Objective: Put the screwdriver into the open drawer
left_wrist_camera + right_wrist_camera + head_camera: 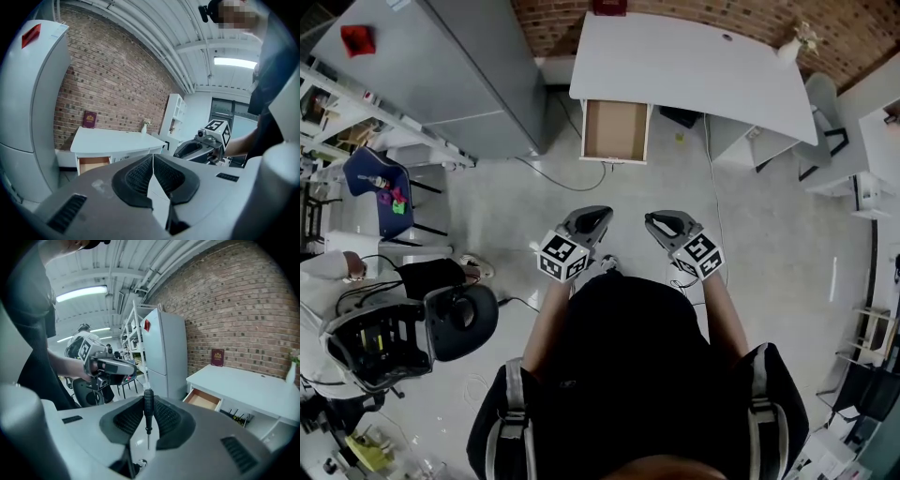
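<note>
Between the right gripper's (148, 399) pads: light, stiff screwdriver (148, 412) pinched at its black handle, likely the best hold; left gripper (153, 157) pressed together, empty.

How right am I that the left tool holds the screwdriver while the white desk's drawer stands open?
Wrong on one point: it is the right tool that holds the screwdriver, with the black handle clamped between its jaws, as the right gripper view shows. The left tool is shut on nothing. The drawer of the white desk does stand open.
</note>
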